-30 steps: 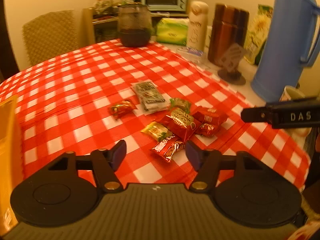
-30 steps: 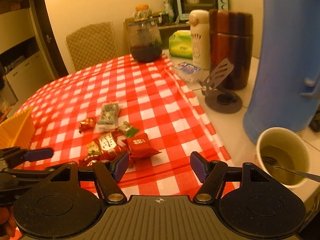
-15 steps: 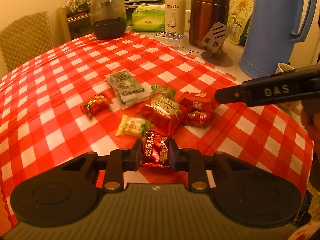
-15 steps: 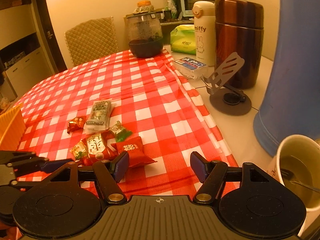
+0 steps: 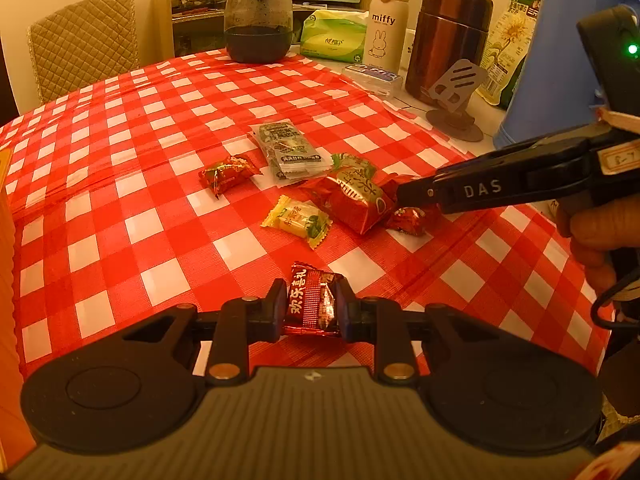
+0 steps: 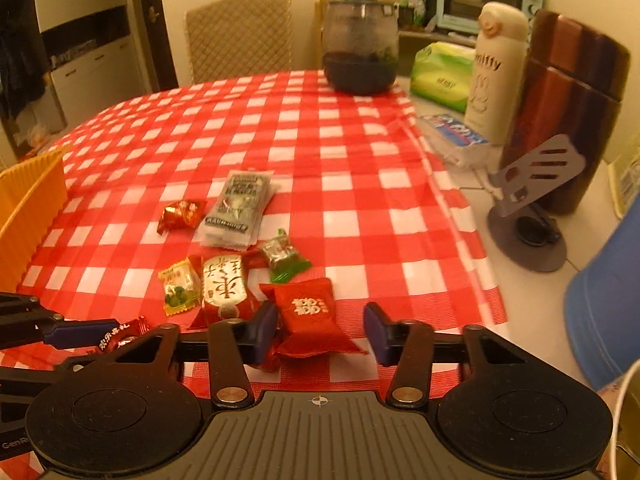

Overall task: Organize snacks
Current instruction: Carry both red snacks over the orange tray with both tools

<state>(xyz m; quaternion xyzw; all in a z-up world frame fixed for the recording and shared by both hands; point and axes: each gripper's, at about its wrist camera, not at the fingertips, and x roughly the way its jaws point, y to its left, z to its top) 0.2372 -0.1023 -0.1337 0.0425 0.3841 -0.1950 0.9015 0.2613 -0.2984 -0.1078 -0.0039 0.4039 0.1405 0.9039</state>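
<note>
My left gripper (image 5: 313,307) is shut on a dark red candy (image 5: 312,300) and holds it just above the red checked tablecloth (image 5: 120,168). The candy also shows in the right wrist view (image 6: 120,332). My right gripper (image 6: 320,326) is open, its fingers either side of a red pillow snack (image 6: 312,320) lying on the cloth; in the left wrist view it reaches in from the right (image 5: 404,196). More snacks lie loose: a yellow candy (image 5: 298,222), a large red packet (image 5: 352,200), a grey-green sachet (image 5: 288,148), a small red candy (image 5: 226,170).
An orange basket (image 6: 28,216) stands at the table's left edge. A dark glass jar (image 5: 258,20), white bottle (image 5: 385,20), brown flask (image 5: 448,36), phone stand (image 5: 456,92) and blue jug (image 5: 560,72) line the back and right. A chair (image 5: 84,44) stands behind.
My left gripper closed on the dark red candy and drew it back from the pile. My right gripper moved forward over the red pillow snack, still open.
</note>
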